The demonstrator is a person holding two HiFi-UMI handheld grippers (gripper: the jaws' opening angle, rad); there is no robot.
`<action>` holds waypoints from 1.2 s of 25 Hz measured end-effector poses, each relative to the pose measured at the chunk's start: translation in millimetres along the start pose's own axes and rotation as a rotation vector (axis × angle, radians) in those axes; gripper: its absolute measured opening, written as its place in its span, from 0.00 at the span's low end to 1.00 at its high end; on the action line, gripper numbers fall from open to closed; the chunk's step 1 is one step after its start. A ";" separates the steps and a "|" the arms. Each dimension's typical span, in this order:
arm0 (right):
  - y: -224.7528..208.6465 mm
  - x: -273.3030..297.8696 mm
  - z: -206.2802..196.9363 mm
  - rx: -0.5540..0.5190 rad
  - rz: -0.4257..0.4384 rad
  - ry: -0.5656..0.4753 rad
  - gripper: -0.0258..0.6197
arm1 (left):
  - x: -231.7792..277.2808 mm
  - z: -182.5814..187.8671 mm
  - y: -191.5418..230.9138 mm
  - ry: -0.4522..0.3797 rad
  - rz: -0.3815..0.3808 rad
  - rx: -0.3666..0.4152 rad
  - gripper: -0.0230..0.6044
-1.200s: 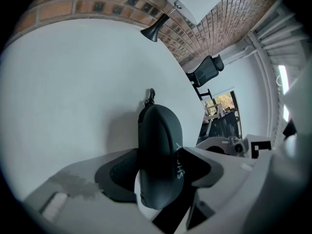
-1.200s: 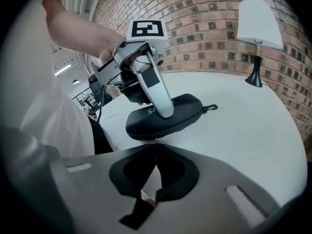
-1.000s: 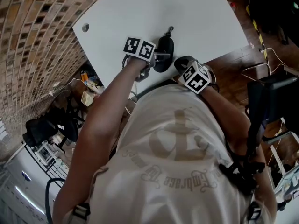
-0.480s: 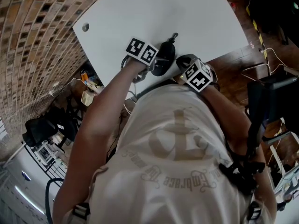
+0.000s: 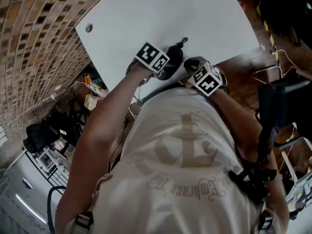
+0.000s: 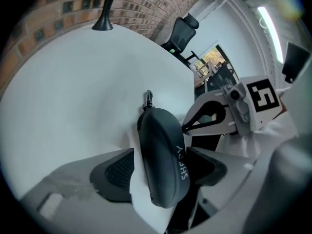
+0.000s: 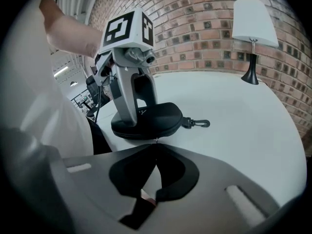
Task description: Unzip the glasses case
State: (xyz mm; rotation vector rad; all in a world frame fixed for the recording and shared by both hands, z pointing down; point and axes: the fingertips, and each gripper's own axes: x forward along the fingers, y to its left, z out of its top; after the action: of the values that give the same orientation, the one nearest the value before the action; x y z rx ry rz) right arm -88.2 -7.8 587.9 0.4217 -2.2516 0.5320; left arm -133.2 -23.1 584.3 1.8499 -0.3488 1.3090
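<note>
Straddling the case [image 6: 163,145] with the left tongs [image 6: 163,174], spread wide and just opening further; one pad [image 6: 116,172] clear of it, the other close against its side. Pressing the right tongs [image 7: 156,147] together at the tips, just short of the case's near edge; thin sliver [image 7: 156,140] there, too small to tell. Resting on the table [image 7: 253,130], clip [image 7: 197,123] at the end away from left tongs.

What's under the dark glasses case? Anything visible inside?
Under the dark oval zip-up glasses case: only the white table, in direct contact. Inside: hidden, the shell covers it.
</note>
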 end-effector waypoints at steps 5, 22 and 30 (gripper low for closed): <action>3.4 -1.0 0.1 0.013 0.016 0.007 0.05 | -3.5 6.0 -6.0 0.052 0.106 0.167 0.59; 22.9 -6.4 -4.5 -0.040 0.108 0.023 0.05 | -3.7 -21.4 -10.9 0.248 0.177 0.348 0.50; 16.6 -14.1 -11.2 -0.072 0.063 0.021 0.05 | 7.2 -14.8 -17.5 0.229 0.183 0.436 0.48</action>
State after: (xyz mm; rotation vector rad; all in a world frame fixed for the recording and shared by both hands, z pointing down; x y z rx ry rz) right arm -79.7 13.9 580.2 0.3083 -2.2619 0.4843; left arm -128.7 0.5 584.3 2.0243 -0.1166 1.8173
